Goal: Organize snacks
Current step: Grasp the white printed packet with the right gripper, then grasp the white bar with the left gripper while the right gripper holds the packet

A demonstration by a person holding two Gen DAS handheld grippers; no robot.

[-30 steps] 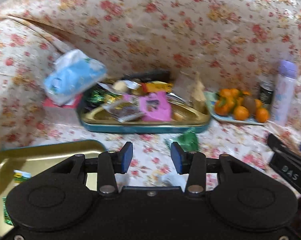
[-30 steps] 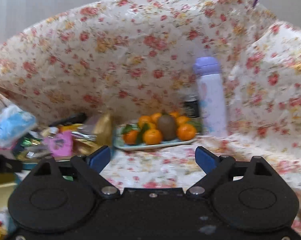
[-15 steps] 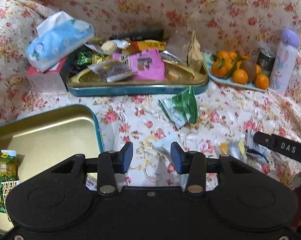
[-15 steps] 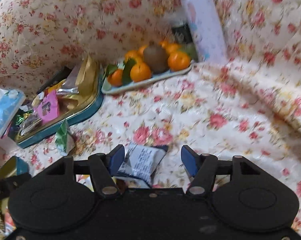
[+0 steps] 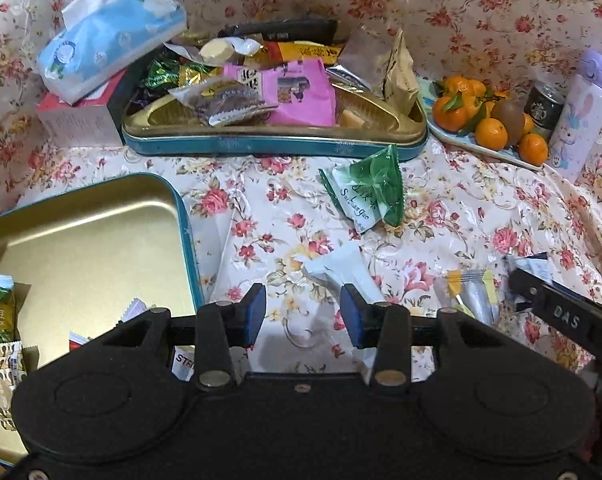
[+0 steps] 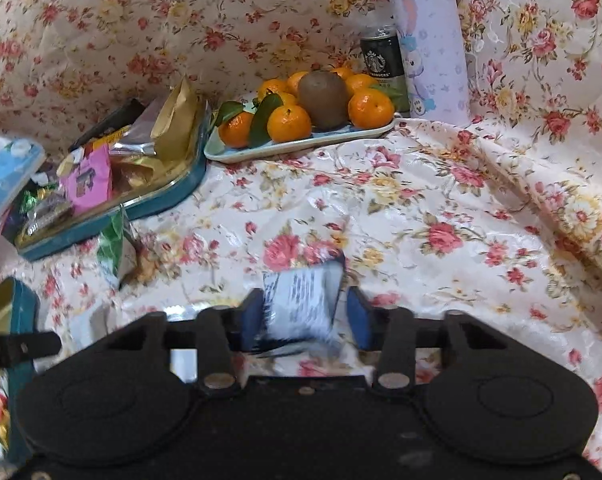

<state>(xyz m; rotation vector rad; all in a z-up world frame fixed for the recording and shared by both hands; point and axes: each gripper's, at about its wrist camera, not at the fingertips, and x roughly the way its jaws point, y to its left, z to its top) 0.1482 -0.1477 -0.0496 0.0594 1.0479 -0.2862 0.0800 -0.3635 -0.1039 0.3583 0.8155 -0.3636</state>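
My right gripper (image 6: pixel 305 316) hovers over the flowered cloth, its jaws closing around a white printed snack packet (image 6: pixel 301 304). The packet touches the left pad, and a thin gap shows at the right pad. My left gripper (image 5: pixel 303 314) is open above the cloth, with a white packet (image 5: pixel 333 272) lying just ahead of its right finger. A gold tin (image 5: pixel 81 240) with a teal rim sits at front left with several packets in its near corner. A second teal tin (image 5: pixel 261 146) at the back is heaped with snacks. A green packet (image 5: pixel 369 196) and a yellow-silver one (image 5: pixel 473 292) lie loose.
A blue tissue pack (image 5: pixel 109 36) rests on a box at back left. A plate (image 6: pixel 301 146) of tangerines and a kiwi stands at the back, with a dark can (image 6: pixel 381 56) and a lilac bottle (image 6: pixel 429 40) beside it. The flowered cloth rises steeply behind and to the right.
Both grippers tipped downward and sank toward the cloth. The right jaws narrowed from wide apart to close around the printed packet. The left jaws kept their width.
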